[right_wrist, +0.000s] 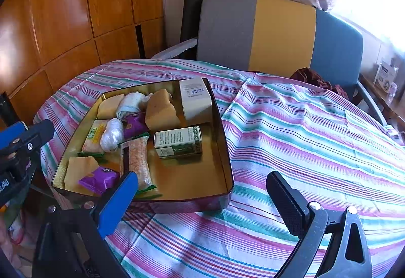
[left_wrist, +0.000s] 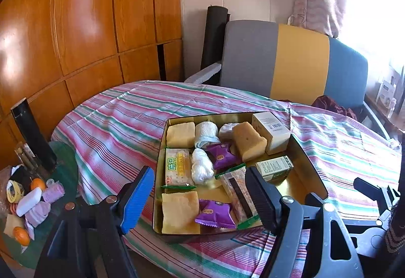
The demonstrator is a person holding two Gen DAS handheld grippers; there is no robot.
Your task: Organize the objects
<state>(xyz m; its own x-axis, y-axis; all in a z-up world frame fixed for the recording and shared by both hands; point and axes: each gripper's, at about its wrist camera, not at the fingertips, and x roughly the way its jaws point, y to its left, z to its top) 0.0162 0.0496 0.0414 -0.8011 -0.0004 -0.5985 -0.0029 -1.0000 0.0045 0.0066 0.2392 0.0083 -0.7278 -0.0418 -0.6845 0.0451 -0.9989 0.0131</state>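
Tray nearly packed, both grippers free
Gold metal tray at the worktop's near-left edge holds everything; left gripper and right gripper spread, empty.

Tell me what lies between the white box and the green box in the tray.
Nothing: in the right wrist view a bare strip of gold tray floor separates the white box from the green box.
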